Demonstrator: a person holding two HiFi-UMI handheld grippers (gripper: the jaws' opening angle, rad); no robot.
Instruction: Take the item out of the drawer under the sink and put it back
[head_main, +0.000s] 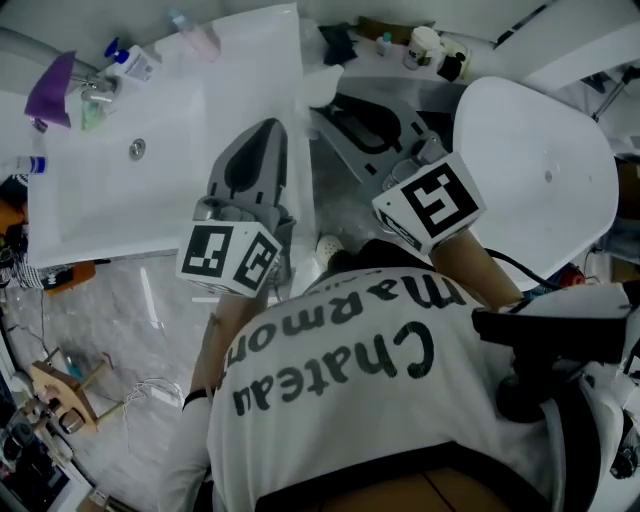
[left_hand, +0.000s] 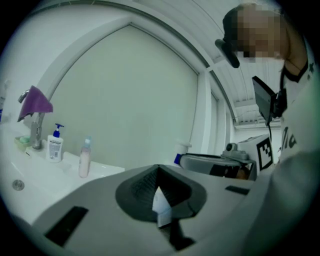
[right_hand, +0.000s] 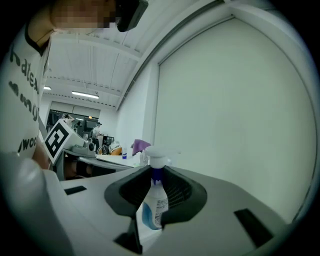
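Observation:
A white pump bottle (right_hand: 154, 202) with a blue label and a white pump head stands upright between the jaws of my right gripper (right_hand: 152, 200), which is shut on it. In the head view the right gripper (head_main: 345, 110) reaches forward just right of the white sink (head_main: 120, 200), and the bottle is not clearly visible there. My left gripper (head_main: 268, 128) hovers over the sink's right edge. Its jaws (left_hand: 160, 200) stand together with only a thin white sliver showing between them. The drawer under the sink is hidden from every view.
On the sink's back edge are a faucet draped with a purple cloth (left_hand: 35, 102), a soap dispenser (left_hand: 55, 145) and a pinkish bottle (left_hand: 85, 159). A large white rounded lid (head_main: 540, 170) is on the right. Clutter lies on the floor at lower left (head_main: 60, 390).

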